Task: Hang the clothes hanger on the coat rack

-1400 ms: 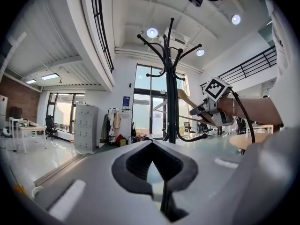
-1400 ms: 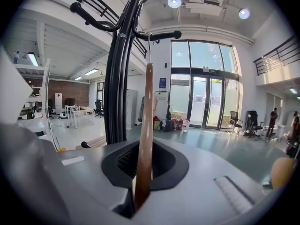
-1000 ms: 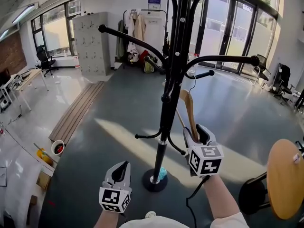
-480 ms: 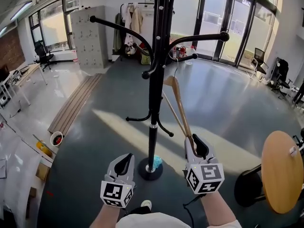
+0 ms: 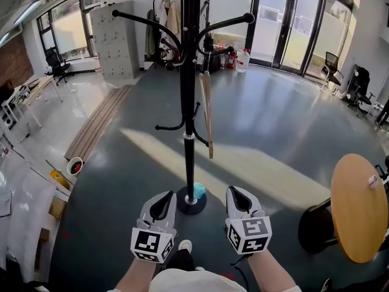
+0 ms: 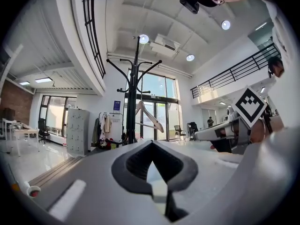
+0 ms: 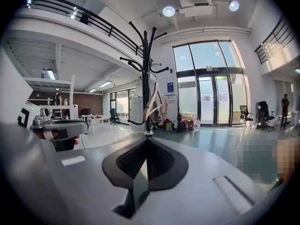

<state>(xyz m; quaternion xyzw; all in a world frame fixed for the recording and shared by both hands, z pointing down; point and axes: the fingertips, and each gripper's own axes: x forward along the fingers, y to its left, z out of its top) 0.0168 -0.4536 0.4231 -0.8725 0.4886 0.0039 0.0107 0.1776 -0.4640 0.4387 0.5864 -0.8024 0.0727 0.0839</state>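
So the wooden hanger (image 5: 206,114) is hanging off one of the coat rack's (image 5: 189,102) upper arms, dangling right beside the black pole. Both grippers sit low near the rack's base, well apart from the hanger. The left gripper (image 5: 163,201) and right gripper (image 5: 238,194) both have their jaws pinched together with nothing in them.

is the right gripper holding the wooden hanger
No, the right gripper has its jaws together with nothing between them, and the wooden hanger hangs from an arm of the coat rack, well clear of it.
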